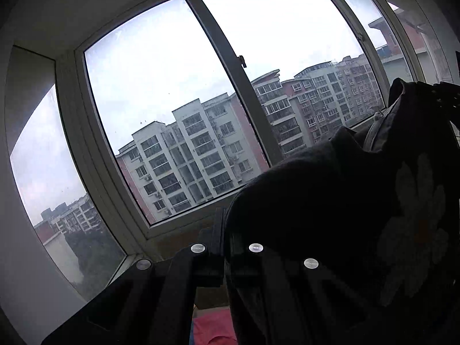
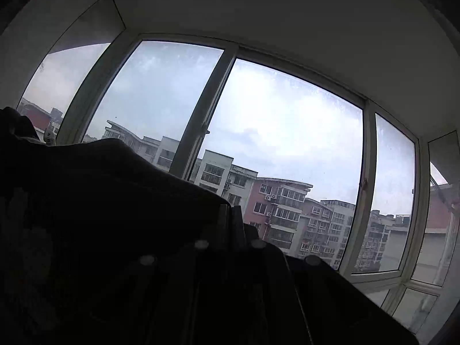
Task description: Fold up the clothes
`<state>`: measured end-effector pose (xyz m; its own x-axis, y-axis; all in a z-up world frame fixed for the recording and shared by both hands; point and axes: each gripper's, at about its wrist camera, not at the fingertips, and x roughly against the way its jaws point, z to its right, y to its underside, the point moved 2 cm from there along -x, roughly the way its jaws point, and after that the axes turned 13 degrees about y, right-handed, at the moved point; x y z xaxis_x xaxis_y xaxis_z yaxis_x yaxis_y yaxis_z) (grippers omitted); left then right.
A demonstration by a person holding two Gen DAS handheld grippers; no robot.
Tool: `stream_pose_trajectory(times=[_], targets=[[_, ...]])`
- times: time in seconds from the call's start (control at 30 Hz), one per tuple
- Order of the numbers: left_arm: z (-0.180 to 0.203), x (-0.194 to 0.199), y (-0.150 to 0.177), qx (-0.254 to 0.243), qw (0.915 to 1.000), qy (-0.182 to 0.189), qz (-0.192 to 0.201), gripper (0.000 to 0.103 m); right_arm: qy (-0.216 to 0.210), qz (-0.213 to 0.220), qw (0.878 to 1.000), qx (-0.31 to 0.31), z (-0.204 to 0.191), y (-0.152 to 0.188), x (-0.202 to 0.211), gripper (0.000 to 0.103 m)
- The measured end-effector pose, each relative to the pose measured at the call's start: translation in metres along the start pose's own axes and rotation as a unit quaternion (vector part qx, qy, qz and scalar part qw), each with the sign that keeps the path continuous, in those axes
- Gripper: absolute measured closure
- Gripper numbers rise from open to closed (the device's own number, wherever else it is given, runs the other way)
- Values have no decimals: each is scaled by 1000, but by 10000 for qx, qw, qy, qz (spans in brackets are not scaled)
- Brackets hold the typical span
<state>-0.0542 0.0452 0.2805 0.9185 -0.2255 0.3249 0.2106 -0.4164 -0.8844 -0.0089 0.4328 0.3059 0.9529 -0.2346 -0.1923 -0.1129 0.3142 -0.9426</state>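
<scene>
A dark garment with a pale flower print (image 1: pixel 330 201) hangs lifted in front of the window. My left gripper (image 1: pixel 225 224) is shut on its edge, and the cloth drapes off to the right. In the right wrist view the same dark garment (image 2: pixel 100 201) fills the left and lower part. My right gripper (image 2: pixel 231 218) is shut on its edge, and the cloth hangs to the left. Both grippers point up and out at the window.
A wide bay window (image 1: pixel 201 100) with white frames fills both views, with apartment blocks (image 2: pixel 287 210) outside. A pink cloth (image 1: pixel 212 330) lies below in the left wrist view. The window sill (image 1: pixel 178 238) lies just beyond the left gripper.
</scene>
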Motion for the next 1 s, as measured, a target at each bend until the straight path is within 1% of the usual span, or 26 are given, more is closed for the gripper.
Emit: stream_pose_trajectory(times=[0.07, 0.17, 0.23, 0.33, 0.37, 0.4, 0.43, 0.47, 0.53, 0.57, 0.6, 0.63, 0.67, 0.7, 0.77, 0.8, 0.83, 0.9, 0.93, 0.97, 1.0], targets=[[-9, -62, 15, 68, 9990, 174, -404, 101, 73, -376, 9991, 168, -22, 34, -40, 102], [-15, -164, 45, 134, 9939, 420, -1008, 101, 172, -1030, 9937, 410, -58, 94, -101, 102], [-12, -238, 73, 107, 9890, 437, -1411, 101, 280, -1428, 9873, 641, -88, 145, -140, 102], [-3, -348, 123, 126, 9786, 437, -2008, 101, 496, -2010, 9742, 904, -137, 225, -197, 102], [5, -383, 144, 191, 9724, 523, -2266, 101, 578, -2193, 9684, 1038, -155, 252, -213, 102], [14, -414, 172, 243, 9626, 647, -2621, 101, 658, -2371, 9621, 1178, -173, 280, -228, 101], [24, -442, 198, 284, 9518, 772, -2955, 98, 664, -2658, 9516, 1391, -192, 310, -242, 101], [36, -461, 222, 277, 9420, 904, -3220, 99, 577, -2989, 9394, 1576, -207, 341, -251, 101], [58, -495, 268, 256, 9206, 1161, -3719, 98, 233, -3640, 9137, 1795, -228, 398, -256, 101], [65, -499, 283, 213, 9141, 1263, -3846, 98, 72, -3913, 9029, 1775, -229, 417, -253, 101], [69, -496, 291, 192, 9114, 1372, -3875, 98, -82, -4167, 8924, 1729, -227, 434, -249, 101], [69, -489, 294, 210, 9105, 1473, -3858, 97, -184, -4345, 8867, 1570, -218, 442, -244, 101], [69, -480, 296, 245, 9101, 1556, -3833, 97, -274, -4501, 8818, 1381, -207, 448, -239, 95], [64, -466, 293, 345, 9126, 1574, -3758, 96, -345, -4640, 8772, 1182, -194, 447, -235, 89], [50, -427, 284, 461, 9220, 1687, -3454, 96, -497, -4685, 8789, 751, -162, 431, -217, 89], [39, -406, 280, 452, 9274, 1639, -3333, 96, -574, -4692, 8796, 534, -145, 422, -207, 89], [27, -386, 275, 442, 9328, 1572, -3213, 96, -677, -4675, 8809, 305, -130, 410, -192, 88], [3, -345, 267, 441, 9446, 1291, -2985, 95, -976, -4623, 8813, -131, -101, 390, -152, 79], [-5, -322, 266, 525, 9485, 1246, -2866, 95, -1129, -4592, 8805, -348, -87, 380, -132, 77], [-7, -298, 272, 588, 9497, 1330, -2772, 94, -1329, -4569, 8779, -529, -80, 374, -108, 72], [-10, -275, 278, 652, 9508, 1414, -2677, 94, -1524, -4575, 8738, -626, -72, 369, -84, 70]])
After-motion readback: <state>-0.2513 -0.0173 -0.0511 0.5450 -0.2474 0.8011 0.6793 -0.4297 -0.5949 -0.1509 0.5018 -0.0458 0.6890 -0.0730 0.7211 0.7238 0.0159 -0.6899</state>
